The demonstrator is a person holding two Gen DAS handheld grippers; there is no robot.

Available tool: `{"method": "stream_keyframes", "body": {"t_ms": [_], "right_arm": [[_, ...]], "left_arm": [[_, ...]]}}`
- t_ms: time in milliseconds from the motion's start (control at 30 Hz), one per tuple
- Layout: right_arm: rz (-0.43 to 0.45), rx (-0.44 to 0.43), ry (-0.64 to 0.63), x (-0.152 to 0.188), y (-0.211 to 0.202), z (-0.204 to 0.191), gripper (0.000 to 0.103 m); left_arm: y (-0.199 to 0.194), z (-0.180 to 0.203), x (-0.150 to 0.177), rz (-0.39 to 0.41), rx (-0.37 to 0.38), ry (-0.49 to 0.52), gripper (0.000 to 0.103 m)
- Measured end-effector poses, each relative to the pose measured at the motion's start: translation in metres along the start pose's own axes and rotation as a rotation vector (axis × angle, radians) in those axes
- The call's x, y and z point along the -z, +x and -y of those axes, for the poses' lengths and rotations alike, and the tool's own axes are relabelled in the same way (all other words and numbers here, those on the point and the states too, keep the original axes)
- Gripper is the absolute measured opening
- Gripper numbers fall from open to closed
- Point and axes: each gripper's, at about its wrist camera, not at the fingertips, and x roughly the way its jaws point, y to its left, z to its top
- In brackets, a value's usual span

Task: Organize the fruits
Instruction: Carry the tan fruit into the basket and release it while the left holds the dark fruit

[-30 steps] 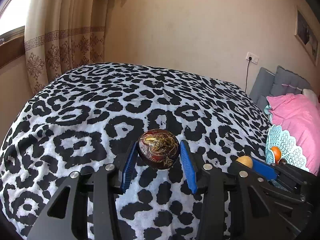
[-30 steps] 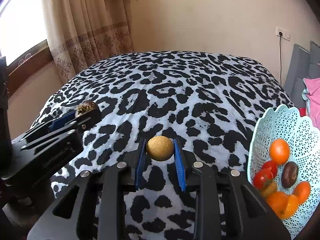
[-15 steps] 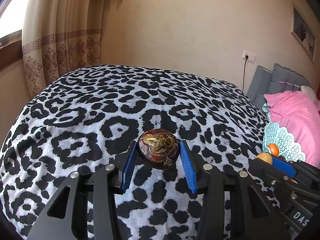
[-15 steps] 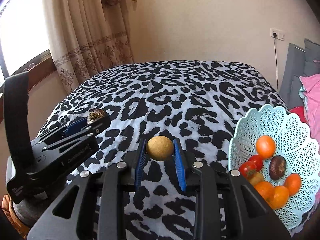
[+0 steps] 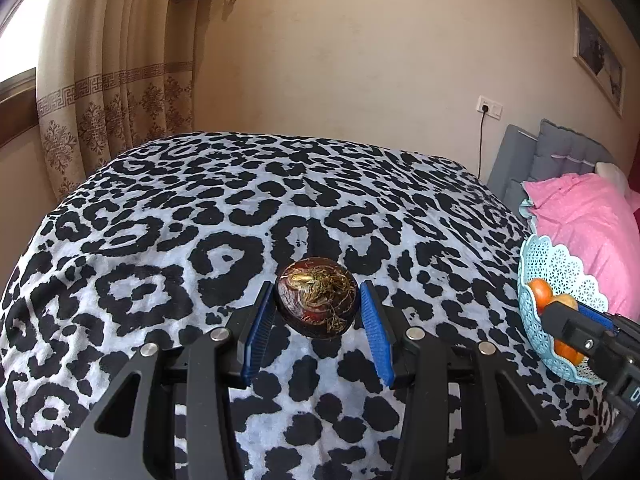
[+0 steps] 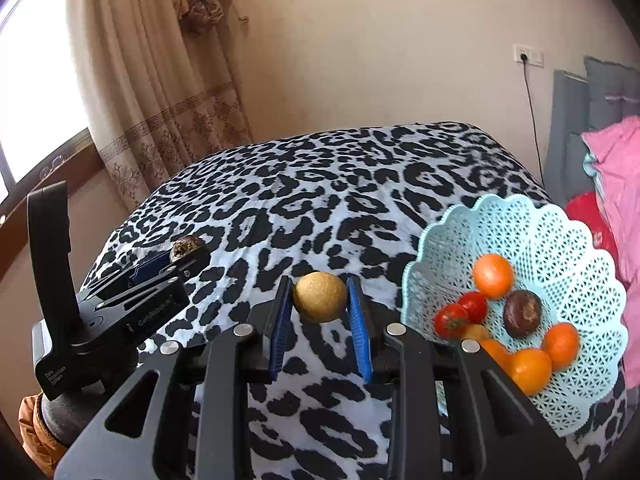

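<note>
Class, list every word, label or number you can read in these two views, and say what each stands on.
"D", cut off at the frame edge: on the black right tool.
White print along the black left tool: too blurred to read.
Small label near its handle: too small.

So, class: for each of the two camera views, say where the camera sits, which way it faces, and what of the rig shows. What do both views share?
Left wrist: sits behind the left gripper, faces across the leopard-print bed to the wall; its fingers hold a dark fruit.
Right wrist: sits behind the right gripper, same heading; holds a tan fruit.
Shared: bed, blue basket, each other's gripper.
</note>
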Motion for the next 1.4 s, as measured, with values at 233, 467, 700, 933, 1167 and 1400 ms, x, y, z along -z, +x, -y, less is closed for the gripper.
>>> {"method": "stream_keyframes", "body": {"t_ms": [233, 467, 700, 933, 1167, 1400], "right_arm": [[0.013, 0.026, 0.053, 0.005, -0.011, 0.021, 0.029], [0.019, 0.044, 0.113, 0.010, -0.022, 0.045, 0.029], [0.038, 0.082, 0.158, 0.014, -0.034, 0.067, 0.029], [0.061, 0.123, 0.211, 0.017, -0.047, 0.091, 0.029], [0.056, 0.132, 0.289, 0.021, -0.052, 0.117, 0.029], [0.022, 0.112, 0.305, 0.018, -0.037, 0.120, 0.029]], "left_arm": [[0.000, 0.004, 0.001, -0.001, 0.006, 0.013, 0.044], [0.000, 0.009, 0.003, -0.003, 0.012, 0.029, 0.044], [0.001, 0.013, 0.006, -0.006, 0.015, 0.042, 0.044], [0.001, 0.017, 0.008, -0.009, 0.021, 0.056, 0.044], [0.002, 0.020, 0.009, -0.013, 0.022, 0.064, 0.044], [0.003, 0.022, 0.010, -0.014, 0.023, 0.070, 0.044]]}}
